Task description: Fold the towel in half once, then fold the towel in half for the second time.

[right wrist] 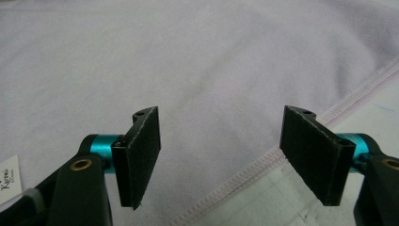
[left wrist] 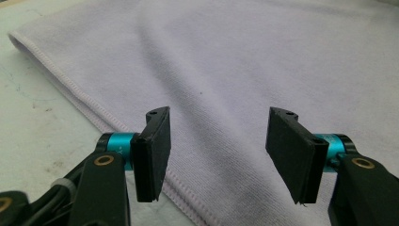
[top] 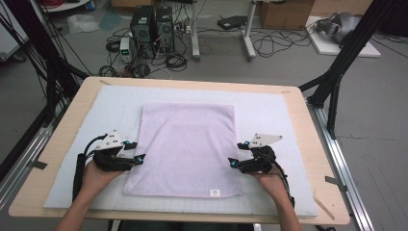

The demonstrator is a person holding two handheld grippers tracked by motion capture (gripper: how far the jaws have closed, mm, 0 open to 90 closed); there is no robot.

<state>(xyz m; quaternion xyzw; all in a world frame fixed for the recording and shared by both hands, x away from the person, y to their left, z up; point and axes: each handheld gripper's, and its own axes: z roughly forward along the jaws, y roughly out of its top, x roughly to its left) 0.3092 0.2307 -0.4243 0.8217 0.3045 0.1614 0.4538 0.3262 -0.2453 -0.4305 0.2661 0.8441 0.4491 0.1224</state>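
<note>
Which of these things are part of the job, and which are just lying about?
In use: lilac towel; left gripper; right gripper; white mat.

Lying about: computer towers; floor cables; cardboard box.

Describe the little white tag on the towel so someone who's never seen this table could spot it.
On the wooden table lies a white mat with a pale lilac towel spread flat. Follow the towel's near edge toward its right corner: the small white tag sits there, the only white patch on the lilac cloth.
</note>
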